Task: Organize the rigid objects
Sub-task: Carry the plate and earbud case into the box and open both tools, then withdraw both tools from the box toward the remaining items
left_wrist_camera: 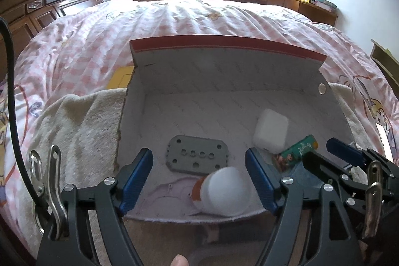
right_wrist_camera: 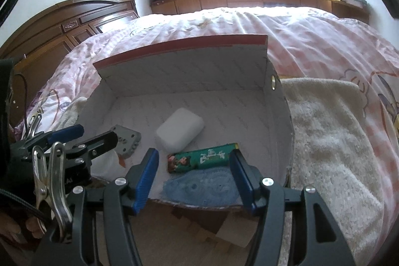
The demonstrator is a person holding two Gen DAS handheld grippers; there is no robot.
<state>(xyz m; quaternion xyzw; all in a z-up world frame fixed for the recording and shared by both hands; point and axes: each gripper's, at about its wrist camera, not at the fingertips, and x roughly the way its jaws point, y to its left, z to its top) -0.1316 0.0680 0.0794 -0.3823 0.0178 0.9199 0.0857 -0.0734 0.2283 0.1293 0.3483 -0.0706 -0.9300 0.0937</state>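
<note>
An open white cardboard box [left_wrist_camera: 179, 106] with a red-edged lid sits on the bed. Inside lie a grey metal plate with holes [left_wrist_camera: 197, 157], a white rectangular block [left_wrist_camera: 270, 131], a green printed lighter-like stick [left_wrist_camera: 296, 152] and a white bottle with an orange band [left_wrist_camera: 223, 191]. My left gripper [left_wrist_camera: 199, 178] is open over the box's near edge, the bottle between its fingers, blurred. My right gripper [right_wrist_camera: 195, 177] is open, the green stick [right_wrist_camera: 202, 158] just beyond its fingertips. The white block [right_wrist_camera: 179, 132] and plate [right_wrist_camera: 127, 141] also show there.
The box [right_wrist_camera: 281, 116] rests on a cream towel [right_wrist_camera: 324, 121] spread over a pink checked quilt [left_wrist_camera: 174, 16]. A yellow flat object [left_wrist_camera: 121, 79] lies behind the box's left side. A dark wooden headboard [left_wrist_camera: 37, 6] stands at left, a window bench at the back.
</note>
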